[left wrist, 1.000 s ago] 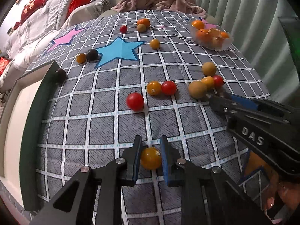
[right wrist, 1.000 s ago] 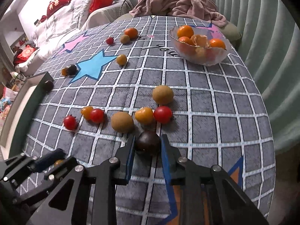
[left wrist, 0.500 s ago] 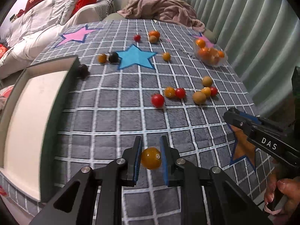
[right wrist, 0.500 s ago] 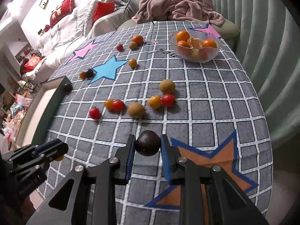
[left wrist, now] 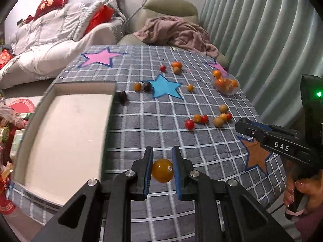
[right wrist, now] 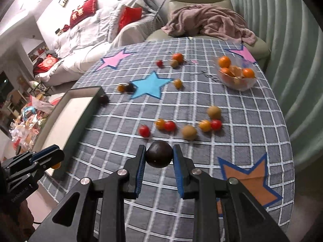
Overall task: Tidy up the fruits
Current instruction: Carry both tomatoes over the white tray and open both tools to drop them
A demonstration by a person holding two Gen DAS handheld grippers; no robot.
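Note:
My left gripper [left wrist: 162, 170] is shut on a yellow-orange tomato [left wrist: 162, 170] and holds it above the grey checked cloth, right of the tray [left wrist: 66, 133]. My right gripper [right wrist: 159, 156] is shut on a dark round fruit [right wrist: 159, 156], raised above the cloth near the table's front. Several small red, orange and tan fruits [right wrist: 189, 132] lie loose mid-table. The right gripper shows at the right of the left wrist view [left wrist: 244, 125]; the left gripper shows low left in the right wrist view [right wrist: 52, 157].
A glass bowl of oranges [right wrist: 236, 74] stands at the far right. A dark fruit [right wrist: 103, 99] rests against the tray's far corner. More fruits [right wrist: 177, 57] lie at the back. A sofa and a chair with a pink blanket stand behind the table.
Both grippers have lifted and pulled back from the table with their fruits, so the tray and more of the room come into view. The loose fruits have not moved.

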